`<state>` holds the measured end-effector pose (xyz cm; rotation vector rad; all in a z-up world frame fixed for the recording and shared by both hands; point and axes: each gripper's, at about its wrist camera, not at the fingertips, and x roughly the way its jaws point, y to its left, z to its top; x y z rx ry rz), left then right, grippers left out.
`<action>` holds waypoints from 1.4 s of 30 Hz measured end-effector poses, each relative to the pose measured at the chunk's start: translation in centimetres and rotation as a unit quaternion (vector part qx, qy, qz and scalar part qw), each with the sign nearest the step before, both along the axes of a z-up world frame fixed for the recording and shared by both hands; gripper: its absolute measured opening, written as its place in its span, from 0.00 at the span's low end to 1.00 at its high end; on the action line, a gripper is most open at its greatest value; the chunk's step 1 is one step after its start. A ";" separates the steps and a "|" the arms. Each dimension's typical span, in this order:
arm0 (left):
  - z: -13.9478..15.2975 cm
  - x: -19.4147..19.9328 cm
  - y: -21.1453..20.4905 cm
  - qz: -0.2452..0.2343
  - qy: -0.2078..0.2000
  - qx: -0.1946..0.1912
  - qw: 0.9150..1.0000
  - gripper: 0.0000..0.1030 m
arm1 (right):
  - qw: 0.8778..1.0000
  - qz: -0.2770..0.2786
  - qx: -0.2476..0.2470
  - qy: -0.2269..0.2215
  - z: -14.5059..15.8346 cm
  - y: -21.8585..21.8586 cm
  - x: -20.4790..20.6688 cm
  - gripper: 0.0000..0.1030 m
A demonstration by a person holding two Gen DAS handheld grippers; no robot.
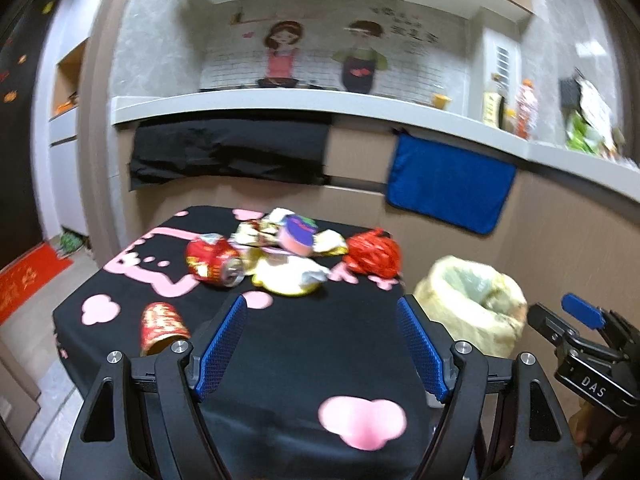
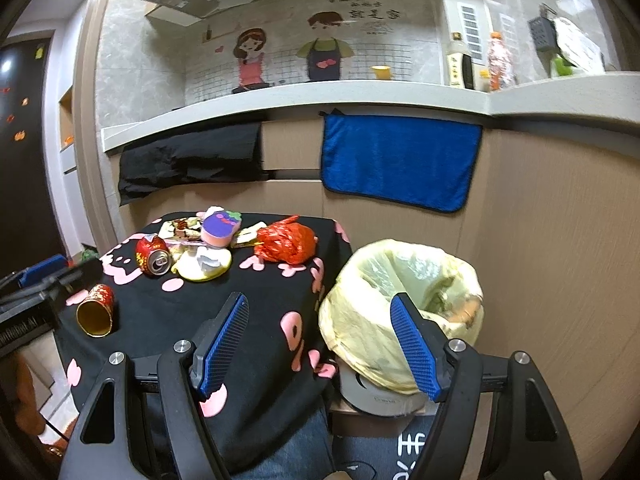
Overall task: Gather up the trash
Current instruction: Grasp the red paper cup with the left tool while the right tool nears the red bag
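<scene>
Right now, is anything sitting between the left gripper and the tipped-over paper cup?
Nothing visible. The left gripper is open and empty, and the paper cup lies on its side just left of it, with only bare tablecloth around it. The crushed can sits farther back.

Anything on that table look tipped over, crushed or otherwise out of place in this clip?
Yes. A red paper cup lies on its side near the table's front left corner, mouth open. Behind it a dented red can also lies tipped, beside crumpled wrappers and a scrunched red bag. No liquid spill shows.
</scene>
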<state>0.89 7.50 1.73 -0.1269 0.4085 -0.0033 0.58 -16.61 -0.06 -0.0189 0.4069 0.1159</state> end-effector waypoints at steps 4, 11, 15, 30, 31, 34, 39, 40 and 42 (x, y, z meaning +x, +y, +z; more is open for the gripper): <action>-0.4 0.4 4.1 0.052 0.005 -0.024 0.998 0.74 | 1.000 0.025 -0.011 0.001 0.1 1.6 1.3 0.69; -2.3 1.1 10.6 0.144 0.016 -0.072 0.987 0.74 | 0.997 0.065 -0.029 0.008 -0.2 4.9 4.1 0.69; -4.0 2.5 12.9 0.176 0.035 -0.089 0.980 0.74 | 0.996 0.085 -0.028 0.024 -0.6 6.3 6.2 0.69; -11.3 9.0 17.7 0.215 0.142 -0.134 0.957 0.69 | 0.988 0.128 -0.035 0.079 -3.6 10.6 14.6 0.69; -11.5 9.1 17.9 0.211 0.142 -0.142 0.957 0.69 | 0.987 0.131 -0.035 0.083 -3.9 10.9 15.1 0.69; -11.7 9.5 18.2 0.214 0.146 -0.159 0.953 0.69 | 0.985 0.140 -0.035 0.091 -4.4 11.6 16.3 0.69; -12.5 10.1 18.6 0.200 0.161 -0.194 0.947 0.69 | 0.983 0.149 -0.034 0.098 -5.3 12.1 17.1 0.69; -12.6 10.2 18.5 0.199 0.164 -0.195 0.946 0.69 | 0.983 0.149 -0.033 0.101 -5.5 12.1 17.1 0.69; -12.8 10.4 18.7 0.202 0.178 -0.206 0.941 0.70 | 0.983 0.149 -0.030 0.107 -5.9 12.0 17.2 0.69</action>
